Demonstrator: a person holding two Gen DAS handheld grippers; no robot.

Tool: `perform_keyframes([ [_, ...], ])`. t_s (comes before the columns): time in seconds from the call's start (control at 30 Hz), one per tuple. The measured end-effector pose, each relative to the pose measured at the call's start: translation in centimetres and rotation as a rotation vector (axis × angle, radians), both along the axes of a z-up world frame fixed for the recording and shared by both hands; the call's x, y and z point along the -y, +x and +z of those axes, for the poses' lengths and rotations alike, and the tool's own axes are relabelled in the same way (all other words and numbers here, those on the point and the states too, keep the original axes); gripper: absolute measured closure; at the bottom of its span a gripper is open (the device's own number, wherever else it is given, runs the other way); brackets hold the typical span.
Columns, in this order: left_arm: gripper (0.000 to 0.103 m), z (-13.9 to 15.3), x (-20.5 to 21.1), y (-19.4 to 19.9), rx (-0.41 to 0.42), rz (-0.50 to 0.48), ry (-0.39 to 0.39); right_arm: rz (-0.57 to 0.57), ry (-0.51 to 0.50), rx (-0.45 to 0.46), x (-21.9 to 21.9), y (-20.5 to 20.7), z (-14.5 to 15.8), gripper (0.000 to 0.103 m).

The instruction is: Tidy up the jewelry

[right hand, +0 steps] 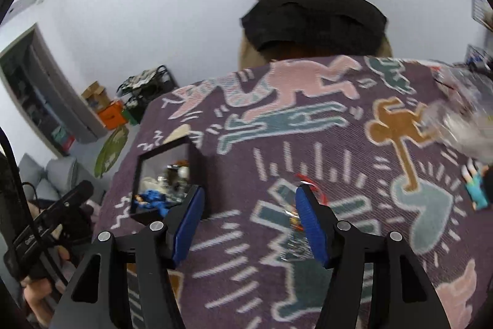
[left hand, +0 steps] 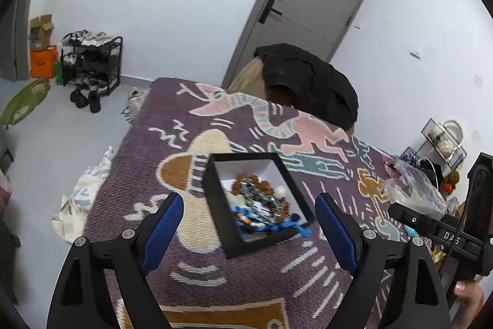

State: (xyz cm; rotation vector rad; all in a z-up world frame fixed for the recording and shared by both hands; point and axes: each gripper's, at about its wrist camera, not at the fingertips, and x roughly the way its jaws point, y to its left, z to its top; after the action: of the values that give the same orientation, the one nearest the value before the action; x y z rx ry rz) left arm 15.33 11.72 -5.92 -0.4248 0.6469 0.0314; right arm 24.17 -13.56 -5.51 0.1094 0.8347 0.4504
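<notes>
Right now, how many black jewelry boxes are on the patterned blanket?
1. The open black jewelry box sits on the patterned blanket between the left gripper's open jaws, holding beaded bracelets. Others may be out of view.

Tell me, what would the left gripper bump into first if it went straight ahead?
Probably the black box of jewelry, which lies right between the open left gripper fingers' line, on the blanket. Depth is hard to judge.

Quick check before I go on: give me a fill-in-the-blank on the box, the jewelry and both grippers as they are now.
1. The black box sits on a patterned ____.
2. The beaded jewelry lies ____ the box.
3. The left gripper is ____, holding nothing.
4. The right gripper hovers over the ____.

Missing: blanket; inside; open; blanket
</notes>
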Motion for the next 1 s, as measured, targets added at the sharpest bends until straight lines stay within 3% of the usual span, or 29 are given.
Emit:
perform_keyframes([
  [0.6,0.016,-0.6,10.0,2.1,-0.033,-0.202,0.113,-0.137,0.065,-0.08,8.8,-0.2,-4.8,0.041],
  [0.7,0.021,-0.8,11.6,2.9,-0.043,-0.237,0.135,-0.146,0.07,-0.088,9.7,-0.2,-5.4,0.041],
  [1.0,0.051,-1.8,15.7,5.4,-0.094,-0.321,0.182,-0.169,0.123,-0.111,12.2,0.1,-6.4,0.041],
])
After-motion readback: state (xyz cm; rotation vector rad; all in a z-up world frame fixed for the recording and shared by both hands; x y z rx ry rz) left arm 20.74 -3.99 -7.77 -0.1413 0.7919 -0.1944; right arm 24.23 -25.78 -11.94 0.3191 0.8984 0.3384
